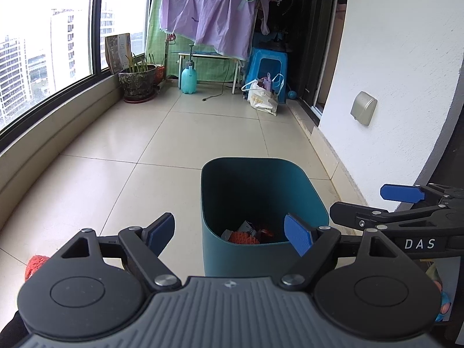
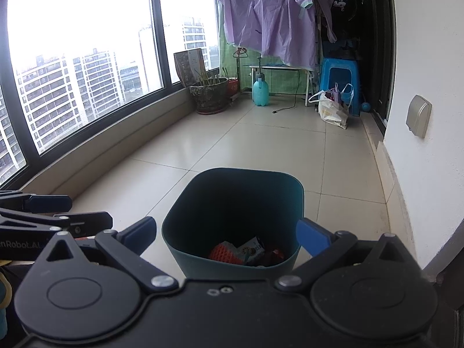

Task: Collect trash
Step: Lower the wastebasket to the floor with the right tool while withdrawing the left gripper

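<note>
**Both tongs empty over the bin – find the next piece of trash**

Left to right, as your left wrist camera sees it:

- An orange-red knitted-looking scrap (image 1: 36, 262) sits at the far left edge, low, partly hidden behind the left gripper's housing. Can't tell whether it's trash on the floor or something you're wearing.
- Left gripper (image 1: 232, 233): jaws spread wide, nothing between the blue pads. Released.
- Teal trash bin (image 1: 293, 174) stands on the tile just ahead of the tongs, slightly right of centre between the fingers. The right pad overlaps the bin mouth in view; no contact visible.
- Inside the bin: orange foam netting (image 1: 242, 238), a printed wrapper (image 1: 246, 227) and some red scraps, all lying at the bottom.
- Right gripper (image 2: 227, 235): jaws also spread, nothing held. In its own view the bin (image 2: 232, 174) sits centred between the fingers, just beyond the tips.

Step, my read: you're between drops. Some trash is already in and both tongs are free.

Next move calls for:
- Swing one camera off the bin to locate loose trash; the open tile ahead shows none.
- Check that scrap at your left first.
- The white shopping bag (image 1: 262, 98) by the blue stool (image 1: 268, 63) is well apart from you. Unclear if it counts as trash.
</note>
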{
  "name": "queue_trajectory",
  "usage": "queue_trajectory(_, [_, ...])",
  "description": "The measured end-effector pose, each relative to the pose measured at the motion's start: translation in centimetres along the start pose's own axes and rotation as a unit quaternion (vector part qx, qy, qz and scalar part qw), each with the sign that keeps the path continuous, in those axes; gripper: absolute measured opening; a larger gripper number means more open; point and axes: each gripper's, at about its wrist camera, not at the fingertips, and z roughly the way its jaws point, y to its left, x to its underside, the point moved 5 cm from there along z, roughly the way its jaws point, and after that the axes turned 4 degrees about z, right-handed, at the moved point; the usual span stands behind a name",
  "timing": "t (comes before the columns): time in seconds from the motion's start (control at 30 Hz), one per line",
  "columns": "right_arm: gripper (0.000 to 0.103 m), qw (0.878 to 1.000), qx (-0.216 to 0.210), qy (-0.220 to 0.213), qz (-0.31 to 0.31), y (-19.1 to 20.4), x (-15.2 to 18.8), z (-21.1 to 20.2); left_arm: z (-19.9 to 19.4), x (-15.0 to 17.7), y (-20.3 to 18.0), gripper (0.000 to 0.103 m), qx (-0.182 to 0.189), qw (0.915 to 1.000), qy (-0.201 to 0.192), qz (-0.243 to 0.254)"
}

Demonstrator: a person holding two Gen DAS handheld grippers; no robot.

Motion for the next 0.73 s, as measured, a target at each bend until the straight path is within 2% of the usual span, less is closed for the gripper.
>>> queue_trajectory(0.27, [0.103, 1.0, -0.004, -0.008, -0.003, 0.19, 0.19, -0.41, -0.01, 0.08, 0.52, 0.083, 0.009, 0.9999, 0.009, -0.008])
queue_trajectory(0.73, [0.103, 1.0, -0.014, -0.01, -0.006, -0.02, 0.4, -1.02, -0.01, -0.14, -0.42, 0.083, -0.009, 0.9998, 0.001, 0.016])
